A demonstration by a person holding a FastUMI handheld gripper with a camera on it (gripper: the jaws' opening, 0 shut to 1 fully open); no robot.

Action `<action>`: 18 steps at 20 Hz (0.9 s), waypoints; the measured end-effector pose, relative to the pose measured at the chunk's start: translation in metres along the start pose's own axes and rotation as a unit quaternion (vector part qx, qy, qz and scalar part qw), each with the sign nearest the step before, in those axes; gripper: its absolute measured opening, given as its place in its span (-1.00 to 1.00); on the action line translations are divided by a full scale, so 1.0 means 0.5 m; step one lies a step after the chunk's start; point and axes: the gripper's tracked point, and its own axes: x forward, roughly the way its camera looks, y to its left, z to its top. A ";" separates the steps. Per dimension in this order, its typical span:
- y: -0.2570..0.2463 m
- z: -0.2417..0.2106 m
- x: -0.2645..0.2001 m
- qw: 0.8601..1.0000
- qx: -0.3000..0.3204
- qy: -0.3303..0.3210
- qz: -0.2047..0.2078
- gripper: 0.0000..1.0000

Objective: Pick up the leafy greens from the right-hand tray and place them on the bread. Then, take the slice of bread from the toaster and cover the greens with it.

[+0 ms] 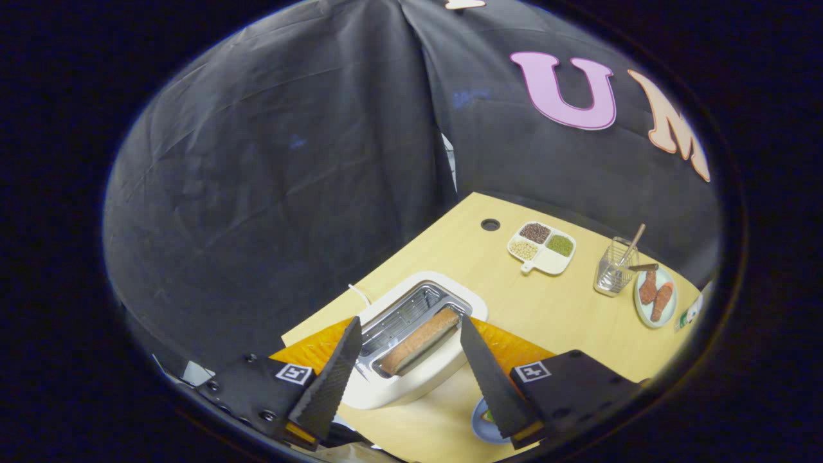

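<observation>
Black cloth hangs behind a pale wooden desk [553, 308]. On it a white toaster [411, 379] sits over an orange mat [315, 350], with 1 slice of bread [421, 339] still in its slot. The gripper [411, 334] hovers above, jaws wide, empty, framing the slice. Near the right finger shows a blue plate [481, 426] with a hint of green, so the greens step looks done; lifting and covering remain.
</observation>
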 end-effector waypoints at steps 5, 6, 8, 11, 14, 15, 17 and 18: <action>-0.027 -0.013 0.045 0.999 0.035 0.030 -0.025 0.89; -0.030 -0.015 0.052 0.998 0.042 0.036 -0.028 0.85; -0.034 -0.026 0.058 0.997 0.054 0.050 -0.030 0.77; -0.025 -0.037 0.063 0.996 0.070 0.060 -0.020 0.36; -0.028 -0.032 0.042 0.995 0.070 0.061 -0.029 -0.05; -0.027 -0.039 0.053 0.995 0.070 0.062 -0.027 -0.19; -0.031 -0.044 0.054 0.995 0.063 0.066 -0.029 -0.47; -0.032 -0.042 0.057 0.995 0.072 0.060 -0.031 -0.61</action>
